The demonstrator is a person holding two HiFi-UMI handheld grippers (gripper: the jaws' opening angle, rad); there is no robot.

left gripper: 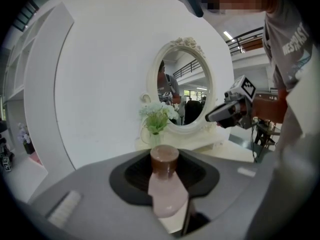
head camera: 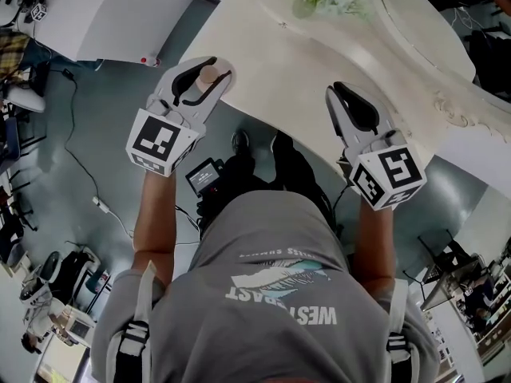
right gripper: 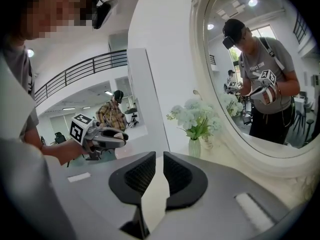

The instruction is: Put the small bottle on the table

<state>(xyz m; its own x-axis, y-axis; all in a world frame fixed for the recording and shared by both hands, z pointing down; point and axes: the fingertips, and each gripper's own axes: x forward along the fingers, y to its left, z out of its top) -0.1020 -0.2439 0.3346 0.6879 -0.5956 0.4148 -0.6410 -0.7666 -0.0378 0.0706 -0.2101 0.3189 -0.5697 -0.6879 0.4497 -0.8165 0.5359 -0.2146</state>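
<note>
Cream-white dressing table w/ curved carved edge [head camera: 263,62] is the landmark; everything is placed vs it.

Big oval mirror in an ornate white frame [right gripper: 260,79] stands at the table's back. Only the right gripper view shows its reflection: person in cap and headset, grey tee, holding a gripper w/ marker cube.

Person in a grey T-shirt [head camera: 271,294] stands at the table's near edge. The only readable writing is the white shirt print. In head view it is upside down, "WEST" plus a 2nd word ending "AST", w/ a feather-like graphic. Left gripper view catches "WEST" again on the shirt side. No label is readable on any other item.

Left gripper, grey w/ black pads and a black/white marker cube [head camera: 204,76], is at the table's near-left edge. Its tongs pinch the bottle's body, cap pointing outward. Right gripper, same build [head camera: 354,106], is over the table's near-right edge. Its tongs are almost pressed together, thin slit left, nothing in it. That slit reads only in the right gripper view; in head view the pads look like one mass.

Small vase w/ white flowers and green leaves [left gripper: 156,119] stands on the table in front of the mirror.

Small pale-pink bottle w/ brown round cap [left gripper: 165,181] is in the left tongs by the table's near-left edge, not standing on it. Head view shows only its cap end.
</note>
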